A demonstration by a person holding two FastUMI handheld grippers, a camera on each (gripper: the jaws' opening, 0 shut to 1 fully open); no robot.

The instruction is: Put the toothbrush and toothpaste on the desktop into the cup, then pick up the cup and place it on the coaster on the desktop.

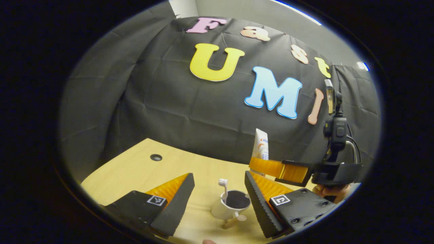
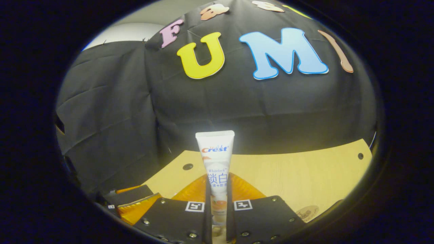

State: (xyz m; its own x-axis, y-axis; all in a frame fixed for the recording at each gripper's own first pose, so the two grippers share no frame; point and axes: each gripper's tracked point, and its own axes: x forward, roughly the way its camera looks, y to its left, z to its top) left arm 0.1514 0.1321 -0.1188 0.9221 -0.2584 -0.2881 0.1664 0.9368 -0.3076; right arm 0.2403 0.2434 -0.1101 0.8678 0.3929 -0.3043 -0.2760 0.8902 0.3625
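The right gripper point(image 2: 217, 200) pinches the toothpaste point(image 2: 216, 159) upright between both fingers, above the wooden desk point(image 2: 298, 176). The left gripper point(image 1: 219, 195) hovers with jaws spread over the white cup point(image 1: 230, 206), where the toothbrush point(image 1: 223, 188) stands. A coaster point(image 2: 307, 213) lies near the desk edge.

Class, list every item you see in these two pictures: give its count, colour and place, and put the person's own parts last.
Cup: one, white, on the desk between the left gripper's fingers.
Toothbrush: one, white, standing in the cup.
Toothpaste: one, white tube, upright in the right gripper.
Coaster: one, tan, on the desk's right.
Desk: one, light wood.
Left gripper: one, open around the cup.
Right gripper: one, shut on the toothpaste.
Hand: one, holding the right gripper.
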